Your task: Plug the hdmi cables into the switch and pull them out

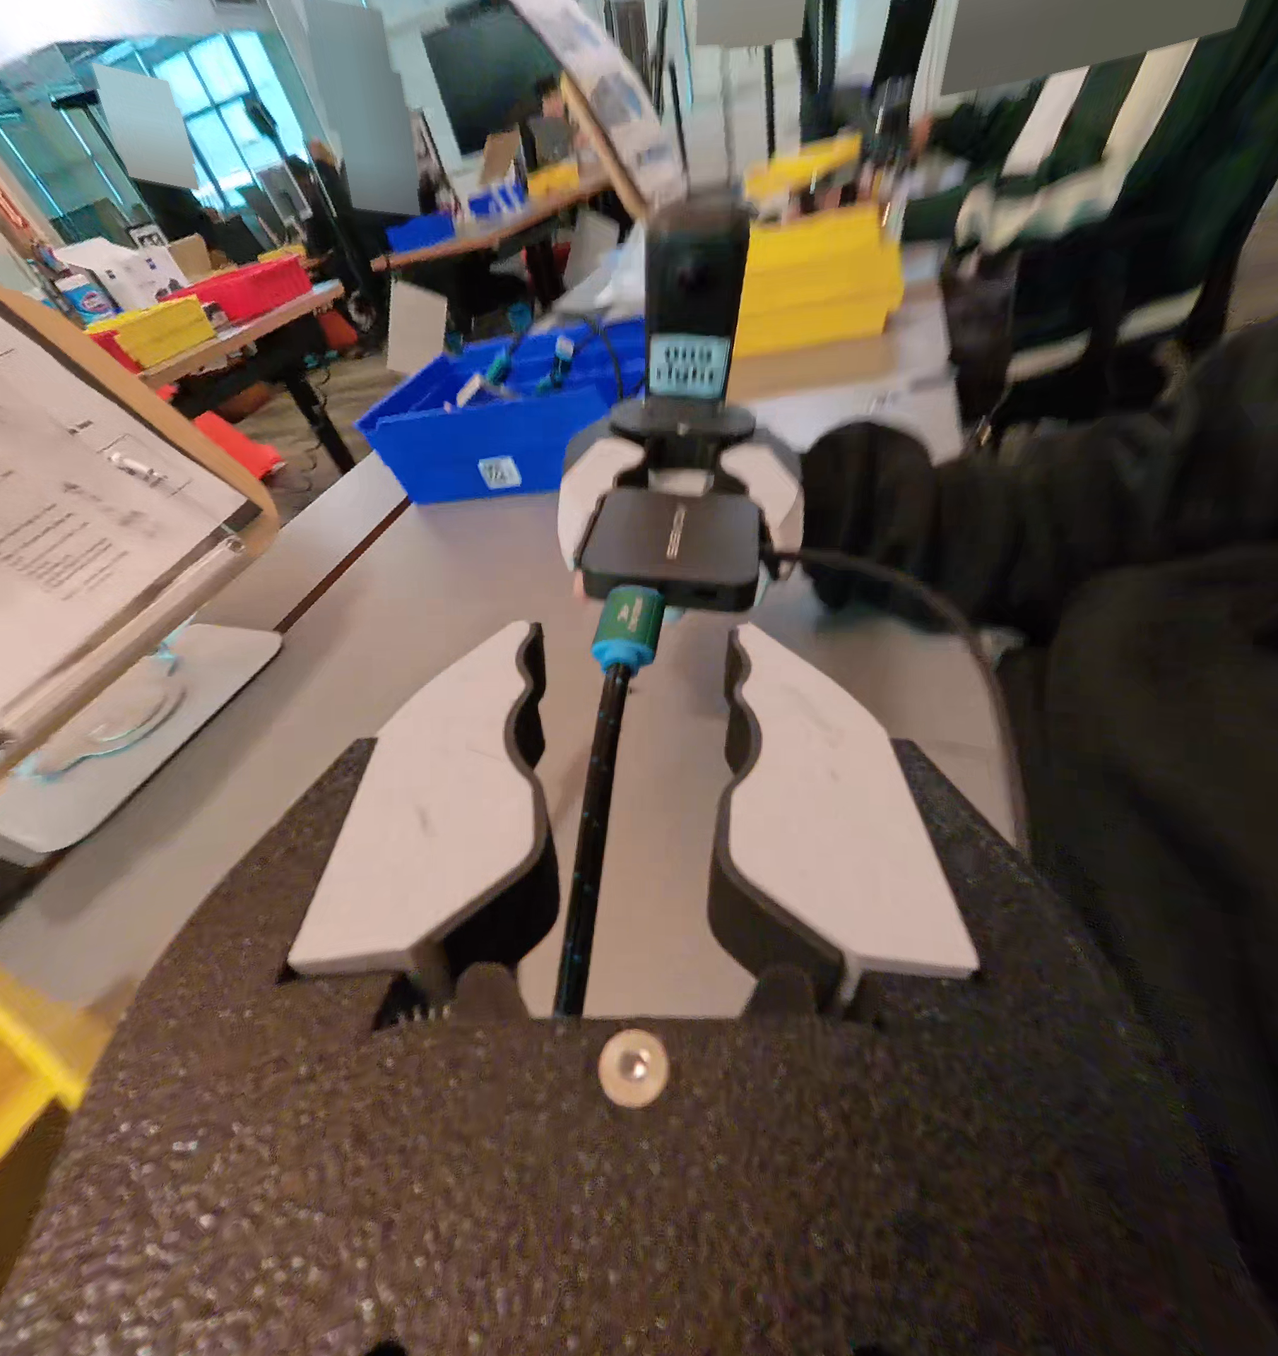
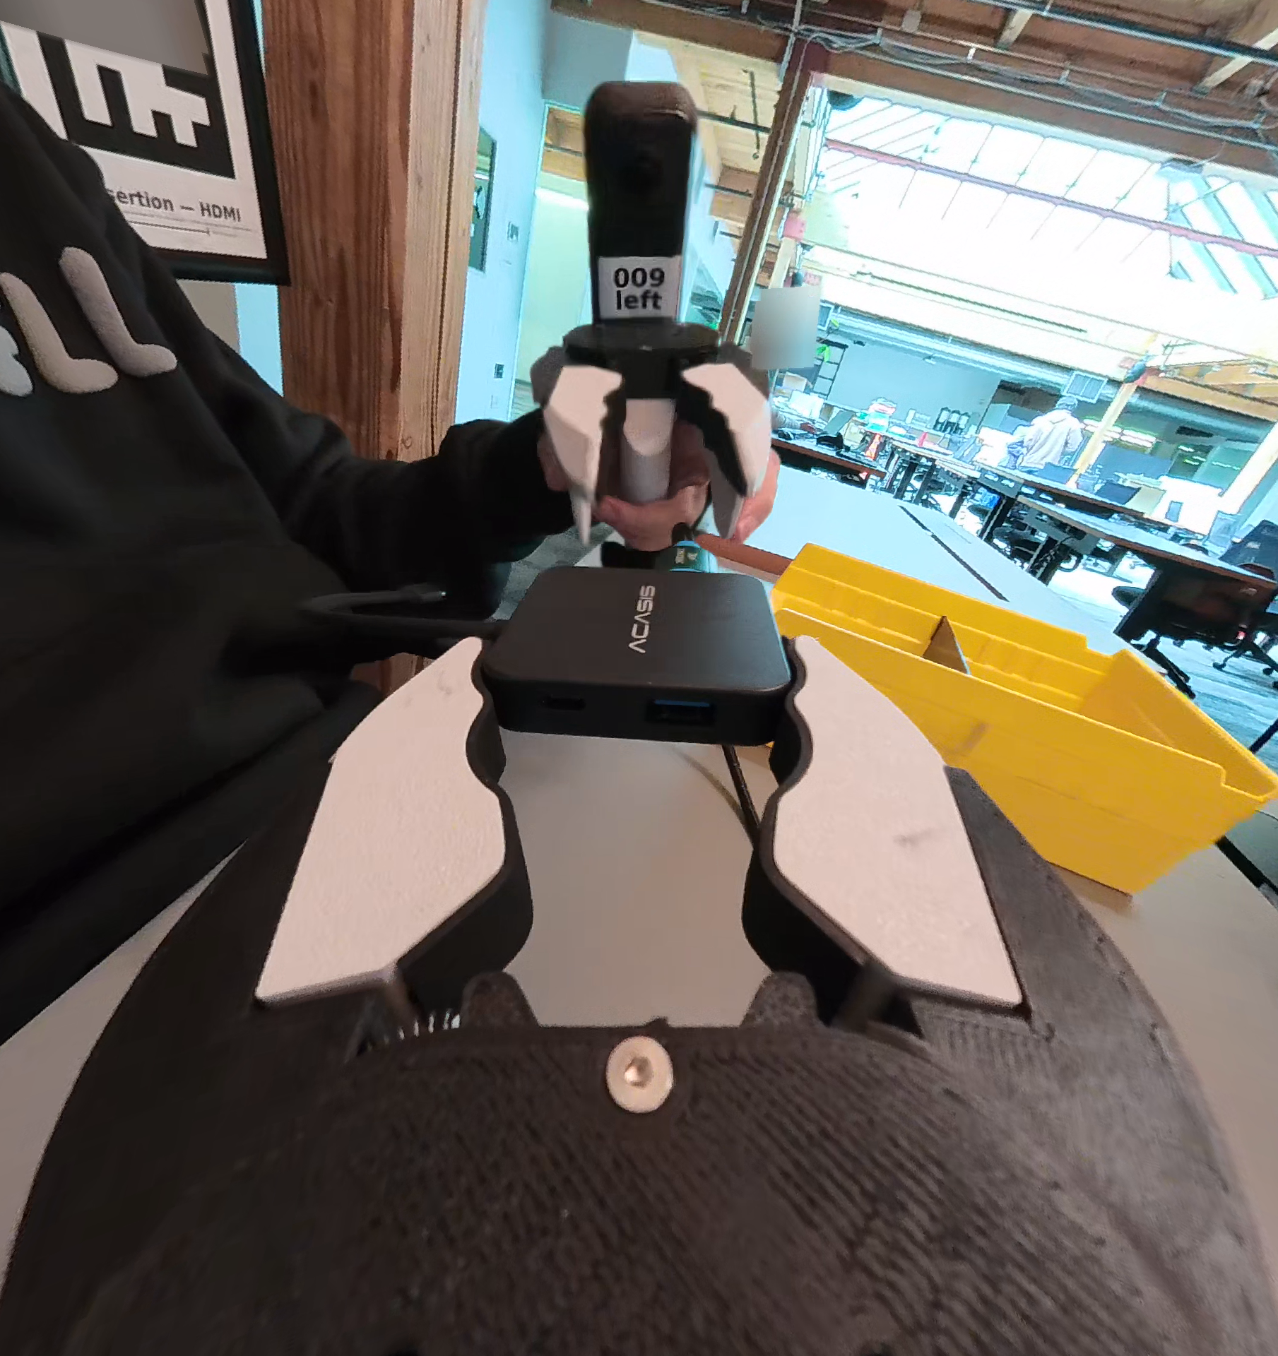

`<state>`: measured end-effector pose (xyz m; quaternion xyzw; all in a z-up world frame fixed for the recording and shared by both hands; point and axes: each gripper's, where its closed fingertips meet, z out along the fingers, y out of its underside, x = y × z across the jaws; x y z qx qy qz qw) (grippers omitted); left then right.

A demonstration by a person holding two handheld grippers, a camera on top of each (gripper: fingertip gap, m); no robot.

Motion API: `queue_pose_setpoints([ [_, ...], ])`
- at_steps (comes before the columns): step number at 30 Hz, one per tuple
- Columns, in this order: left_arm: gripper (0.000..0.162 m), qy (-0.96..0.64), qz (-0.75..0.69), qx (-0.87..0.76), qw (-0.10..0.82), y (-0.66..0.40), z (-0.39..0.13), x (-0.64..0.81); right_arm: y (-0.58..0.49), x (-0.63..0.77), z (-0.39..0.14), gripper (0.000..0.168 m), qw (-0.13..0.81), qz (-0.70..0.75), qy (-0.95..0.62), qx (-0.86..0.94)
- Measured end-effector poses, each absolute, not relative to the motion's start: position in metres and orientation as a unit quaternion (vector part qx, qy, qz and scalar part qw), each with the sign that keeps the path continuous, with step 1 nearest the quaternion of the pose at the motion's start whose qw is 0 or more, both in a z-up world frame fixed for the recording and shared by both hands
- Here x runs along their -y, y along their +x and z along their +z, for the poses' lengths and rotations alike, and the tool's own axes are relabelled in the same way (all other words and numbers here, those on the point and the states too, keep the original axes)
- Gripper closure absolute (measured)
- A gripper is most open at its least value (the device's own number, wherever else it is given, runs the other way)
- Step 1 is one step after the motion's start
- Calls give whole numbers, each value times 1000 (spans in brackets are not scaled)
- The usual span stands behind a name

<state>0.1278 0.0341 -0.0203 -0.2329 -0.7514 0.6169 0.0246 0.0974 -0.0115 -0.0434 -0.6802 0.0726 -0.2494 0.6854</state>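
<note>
From the left wrist view, the nearest thing is the left gripper (image 1: 632,646), its two white fingers (image 1: 445,800) spread wide and holding nothing. The braided black hdmi cable (image 1: 595,829) runs up the gap between them without touching either, from about 6 o'clock toward 12. Its long axis lies almost straight along the fingers, tipped a little to 1 o'clock. Just past the fingertips, at 12 o'clock, sits the green plug (image 1: 627,615) with its blue collar, nose pointing away from the left gripper and seated in the near edge of the switch (image 1: 669,547), as far as I can judge. So the plug lies dead ahead of the open fingers, just beyond the tips, and a pull would run back toward 6 o'clock along the cable's own line.

The switch is a flat black box held above the grey table (image 1: 430,587), its plugged edge facing the left gripper. The right gripper (image 2: 639,657) is clamped on it, one finger pressed to each side, with two small ports on the edge facing that camera. A second thin black lead (image 2: 393,613) leaves the switch toward 9 o'clock in the right wrist view.

Farther off in that view, at 2 o'clock, a yellow bin (image 2: 1047,741) rests on the table.

The left gripper is nearer the plug; it would need to ease forward before closing.
</note>
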Motion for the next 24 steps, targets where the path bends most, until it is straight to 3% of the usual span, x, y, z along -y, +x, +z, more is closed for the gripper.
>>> queue_pose_setpoints([
  [3,118,-278,569,765,-116,143,-33,-33,96,8,-45,96,684,-243,-685,-67],
  [12,124,-300,563,762,-109,132,-46,-20,95,2,-47,96,683,-236,-689,-60],
  [18,141,-272,565,778,-32,128,-53,-19,98,4,-48,96,672,-264,-690,-53],
  [24,142,-268,564,781,0,129,-58,-20,99,3,-52,95,662,-269,-698,-51],
])
